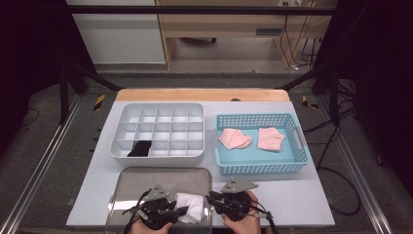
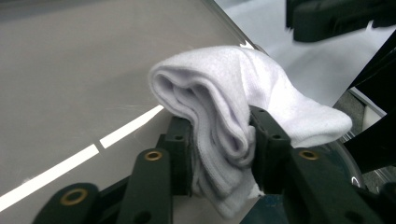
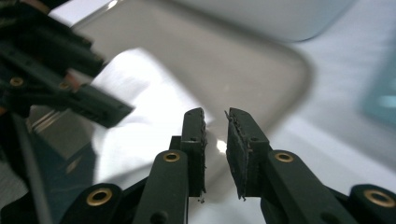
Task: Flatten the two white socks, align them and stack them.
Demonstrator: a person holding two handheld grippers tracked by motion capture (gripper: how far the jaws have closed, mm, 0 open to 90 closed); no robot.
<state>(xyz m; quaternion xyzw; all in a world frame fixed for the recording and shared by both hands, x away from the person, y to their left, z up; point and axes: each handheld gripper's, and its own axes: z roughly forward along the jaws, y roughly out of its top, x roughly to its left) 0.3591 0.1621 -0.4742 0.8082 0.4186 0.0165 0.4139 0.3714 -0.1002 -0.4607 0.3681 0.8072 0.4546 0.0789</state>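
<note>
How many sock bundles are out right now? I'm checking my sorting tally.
4. Two pink bundles lie in the blue basket, a black one sits in the white divider box, and a white one is clamped in the left claw over the metal tray.

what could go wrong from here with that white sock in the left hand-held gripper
The left hand-held gripper pinches the folded white sock across its layers, with the ends loose; a layer might slip free and unfold. The right hand-held gripper sits close beside it, jaws a narrow gap apart, and could bump it over the metal tray.
</note>
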